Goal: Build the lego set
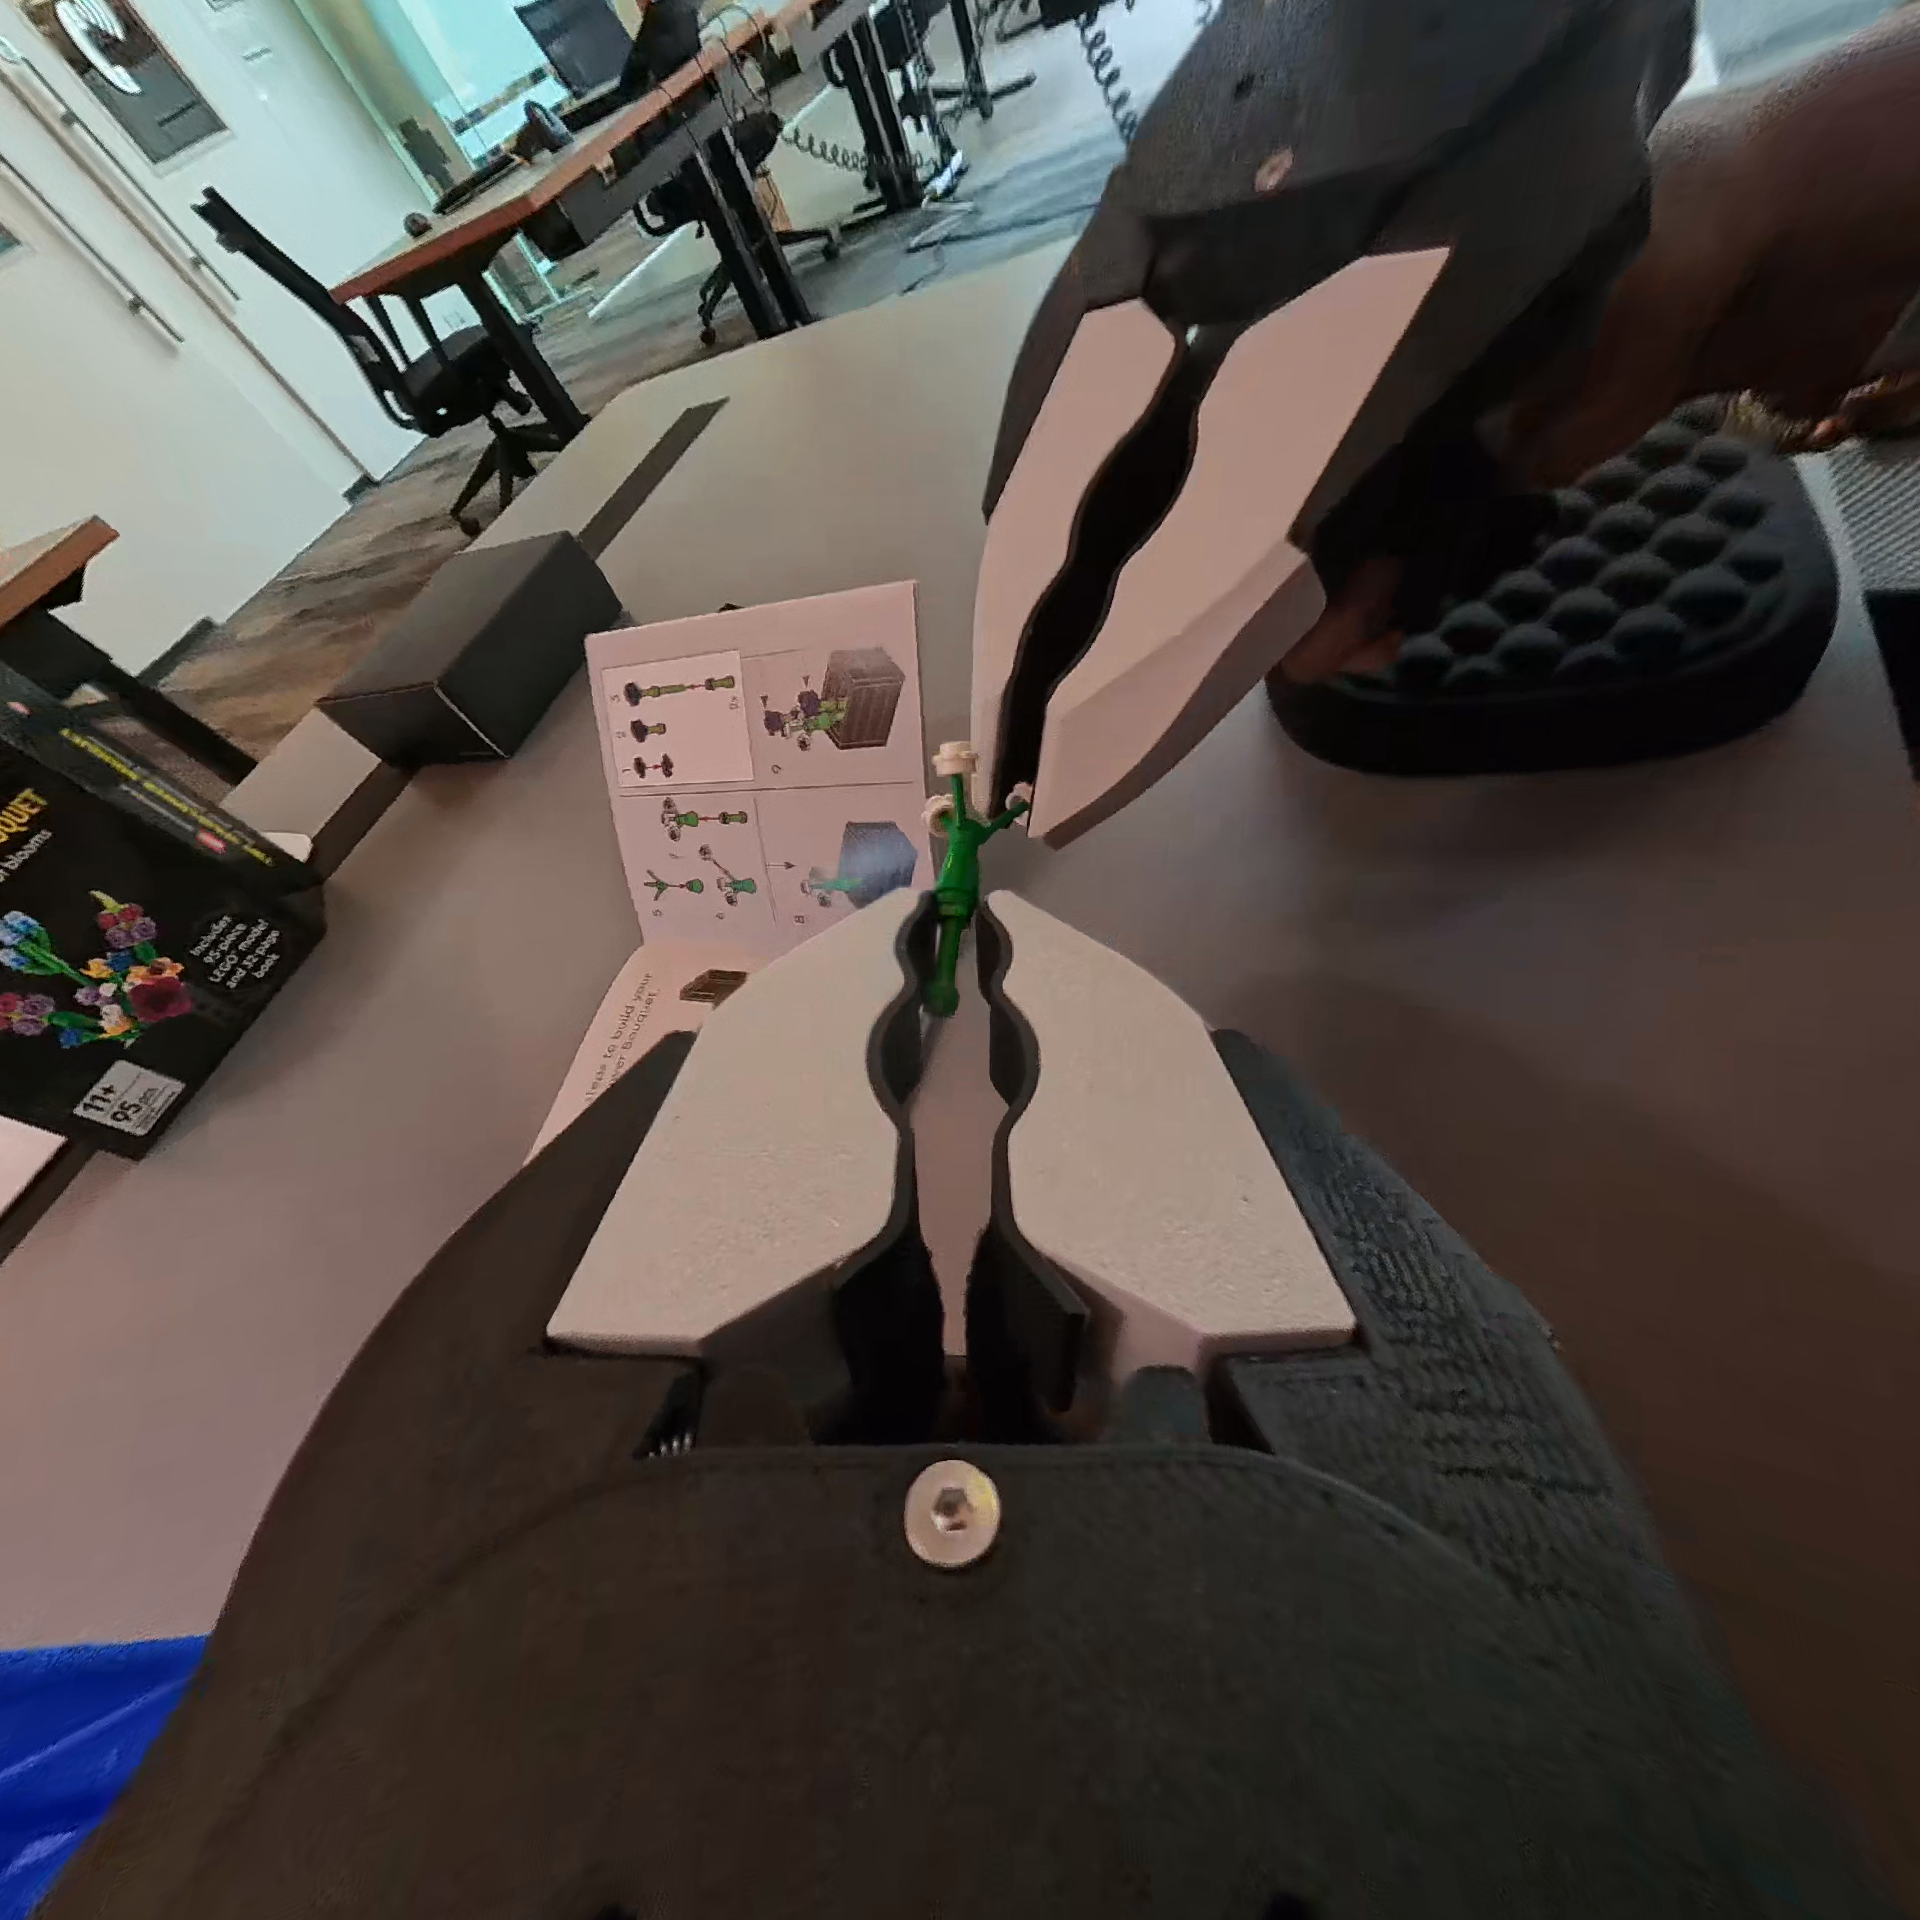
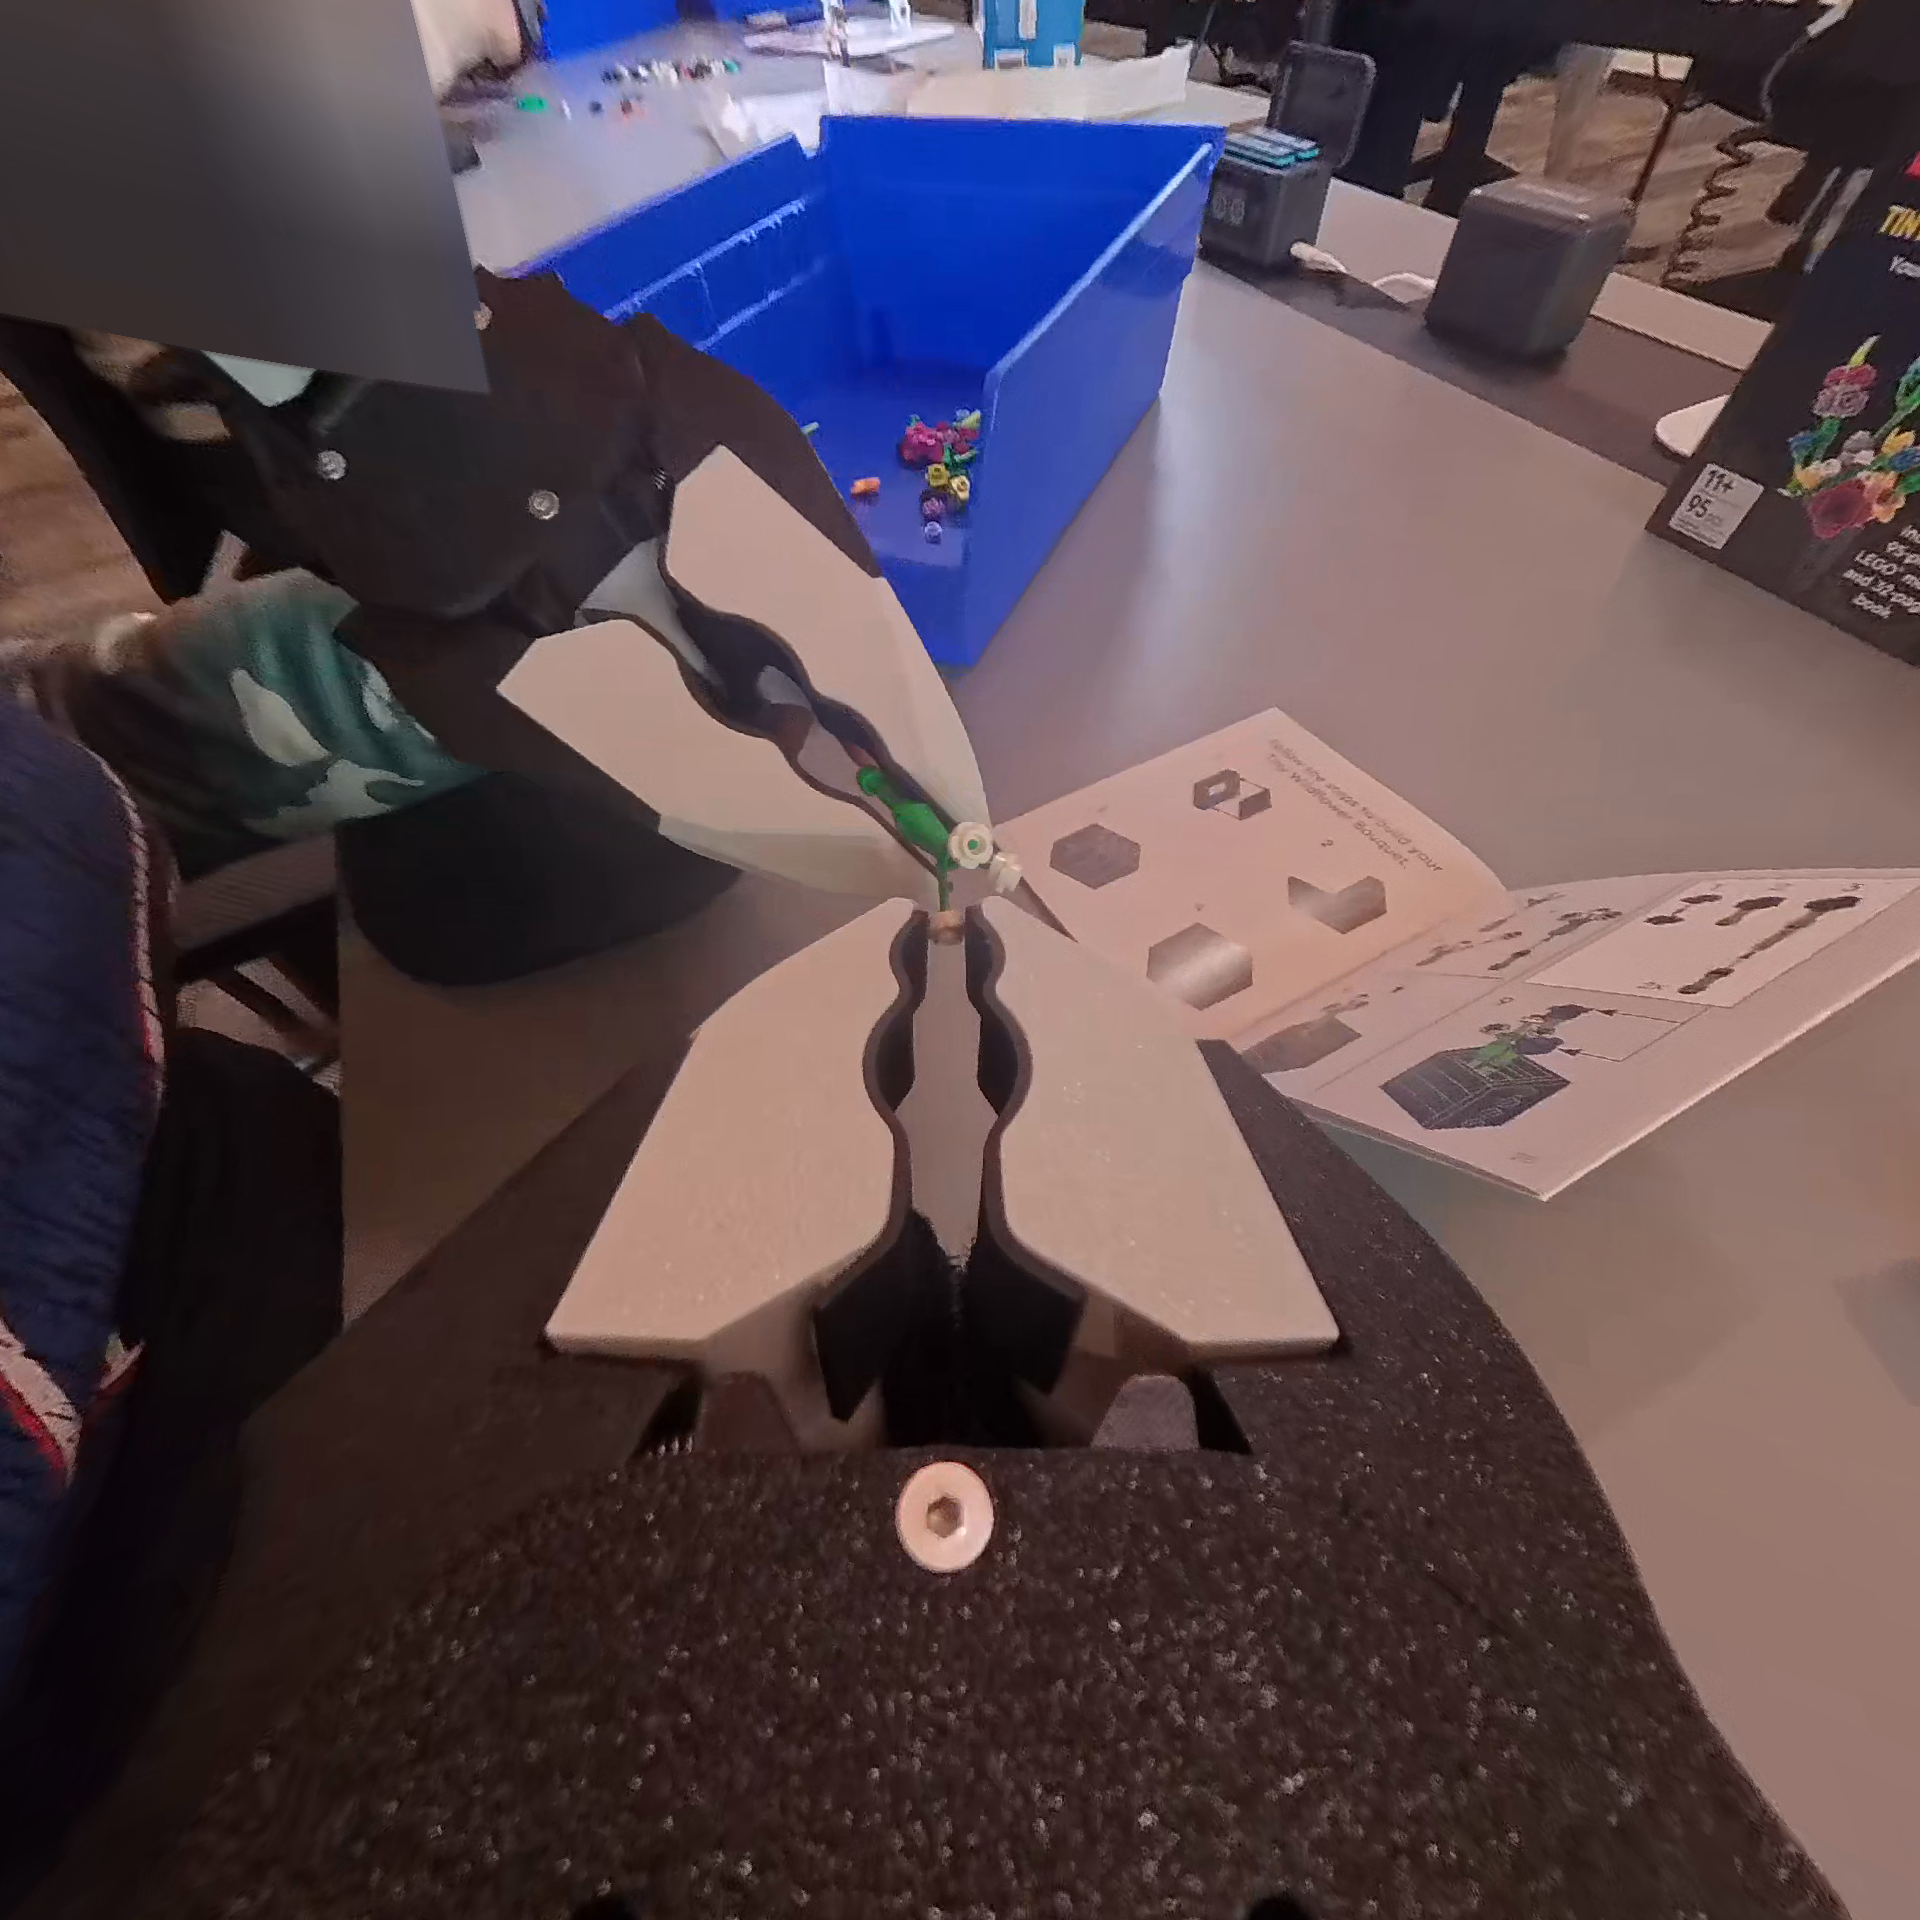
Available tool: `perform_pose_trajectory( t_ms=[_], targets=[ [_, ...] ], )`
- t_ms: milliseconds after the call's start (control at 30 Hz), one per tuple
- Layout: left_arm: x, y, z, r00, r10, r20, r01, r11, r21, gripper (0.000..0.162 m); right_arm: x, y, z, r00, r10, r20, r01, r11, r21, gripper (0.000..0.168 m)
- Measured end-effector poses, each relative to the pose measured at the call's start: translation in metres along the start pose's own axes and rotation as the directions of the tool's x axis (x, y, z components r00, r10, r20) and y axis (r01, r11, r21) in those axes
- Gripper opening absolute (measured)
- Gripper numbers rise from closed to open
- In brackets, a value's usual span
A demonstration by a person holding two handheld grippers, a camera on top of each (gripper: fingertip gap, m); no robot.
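Your left gripper (image 1: 951, 914) is clenching the green stem (image 1: 951, 894) upright over the booklet (image 1: 769, 727), while your right gripper (image 2: 943, 914) is pinching a small white bud (image 2: 943, 928) at a stem tip.

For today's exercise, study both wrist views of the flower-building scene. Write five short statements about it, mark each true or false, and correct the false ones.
1. The left gripper clamps the green branched plastic stem. True.
2. The stem carries red flower pieces. False: they are white.
3. The blue plastic bin holds loose coloured pieces. True.
4. The paper instruction booklet lies closed. False: it lies open.
5. The right gripper grips the booklet. False: its tips pinch a small tan piece at the stem's end.
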State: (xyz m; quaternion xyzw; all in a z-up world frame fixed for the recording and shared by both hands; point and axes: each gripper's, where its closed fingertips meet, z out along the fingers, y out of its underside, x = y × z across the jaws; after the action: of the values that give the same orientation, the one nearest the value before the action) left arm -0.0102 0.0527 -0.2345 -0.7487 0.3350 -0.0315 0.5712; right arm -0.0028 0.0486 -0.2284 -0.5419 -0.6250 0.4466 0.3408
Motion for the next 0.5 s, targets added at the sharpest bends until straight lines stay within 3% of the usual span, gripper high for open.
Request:
perform_pose_trajectory(
  t_ms=[167, 333, 500],
  targets=[
    [0.002, 0.004, 0.004, 0.999, 0.031, 0.022, -0.030, 0.999, -0.036, 0.007, 0.002, 0.004, -0.001, 0.994, -0.092, -0.058, 0.089, 0.994, -0.063, 0.007],
    [-0.005, 0.009, 0.006, 0.996, 0.016, 0.084, -0.011, 0.998, -0.065, 0.024, 0.011, 0.007, -0.006, 0.945, -0.287, -0.154, 0.261, 0.950, -0.171, 0.007],
    [-0.002, 0.009, 0.012, 0.997, -0.002, 0.079, 0.008, 0.997, -0.081, 0.014, 0.010, 0.007, -0.008, 0.866, -0.467, -0.179, 0.415, 0.871, -0.264, 0.007]
  ],
)
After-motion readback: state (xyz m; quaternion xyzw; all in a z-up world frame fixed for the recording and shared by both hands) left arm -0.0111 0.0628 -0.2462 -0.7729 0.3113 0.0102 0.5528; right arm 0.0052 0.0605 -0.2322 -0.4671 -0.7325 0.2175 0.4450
